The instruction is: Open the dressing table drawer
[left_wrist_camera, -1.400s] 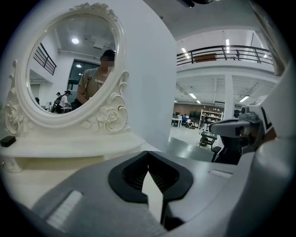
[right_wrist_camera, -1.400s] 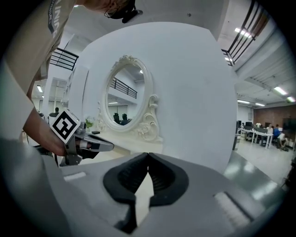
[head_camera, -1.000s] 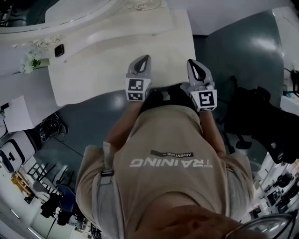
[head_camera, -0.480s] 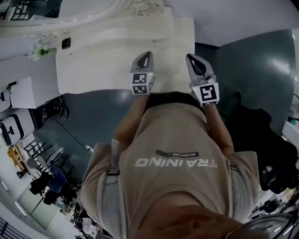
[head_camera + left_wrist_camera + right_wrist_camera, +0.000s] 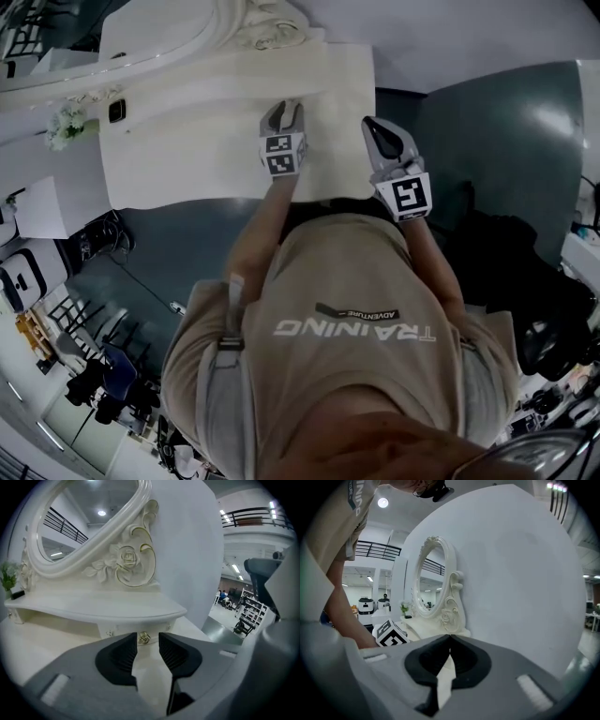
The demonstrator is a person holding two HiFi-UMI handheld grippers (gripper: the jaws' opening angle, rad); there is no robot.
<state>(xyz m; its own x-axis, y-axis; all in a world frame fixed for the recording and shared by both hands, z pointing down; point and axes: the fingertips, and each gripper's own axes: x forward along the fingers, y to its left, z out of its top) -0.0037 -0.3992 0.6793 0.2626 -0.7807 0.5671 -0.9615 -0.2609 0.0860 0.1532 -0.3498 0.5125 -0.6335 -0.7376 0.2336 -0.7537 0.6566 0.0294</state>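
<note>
The cream dressing table (image 5: 187, 141) fills the upper left of the head view. Under its raised shelf sits a small drawer (image 5: 123, 631) with a brass knob (image 5: 143, 638). My left gripper (image 5: 148, 645) points at that knob; its jaws are opening, and the knob shows in the gap just past the tips, with no pad pressing on it. From above, the left gripper (image 5: 283, 114) is over the table top. My right gripper (image 5: 375, 131) hangs at the table's right edge, its jaws (image 5: 450, 638) shut on nothing.
An oval mirror (image 5: 84, 522) with a carved rose frame stands on the shelf. A small plant (image 5: 64, 122) and a black object (image 5: 116, 111) sit at the shelf's left end. A white curved partition (image 5: 511, 573) rises to the right. Chairs and equipment crowd the floor at the left.
My left gripper has moved forward from the table's front edge out over the top, toward the mirror, and lower. The right gripper has shifted a little forward beside it.
</note>
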